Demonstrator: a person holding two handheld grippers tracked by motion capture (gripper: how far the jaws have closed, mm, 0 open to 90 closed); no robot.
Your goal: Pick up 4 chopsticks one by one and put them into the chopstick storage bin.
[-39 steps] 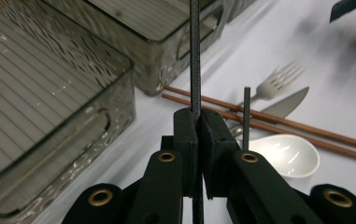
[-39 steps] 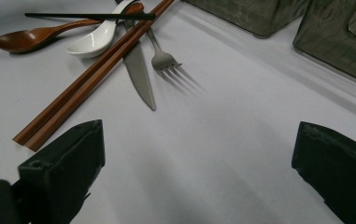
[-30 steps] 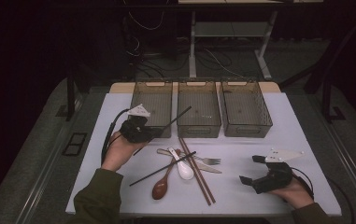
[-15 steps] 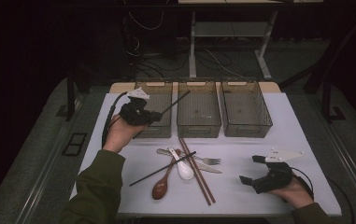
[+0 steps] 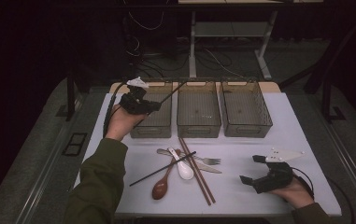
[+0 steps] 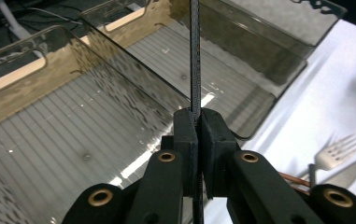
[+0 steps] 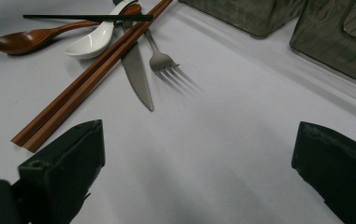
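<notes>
My left gripper is shut on a black chopstick, held over the left clear bin. In the left gripper view the pads pinch the chopstick, which points up past the bin's ribbed floor. A second black chopstick lies on the white table across a brown spoon and a white spoon. My right gripper rests open at the front right, nothing between its fingers. It faces the cutlery pile.
A middle bin and a right bin stand beside the left one at the back. A pair of brown chopsticks, a fork and a knife lie mid-table. The table's front edge is near my right hand.
My left hand has carried the black chopstick up and away from the cutlery pile, over the left bin. My right gripper has stayed where it was.
</notes>
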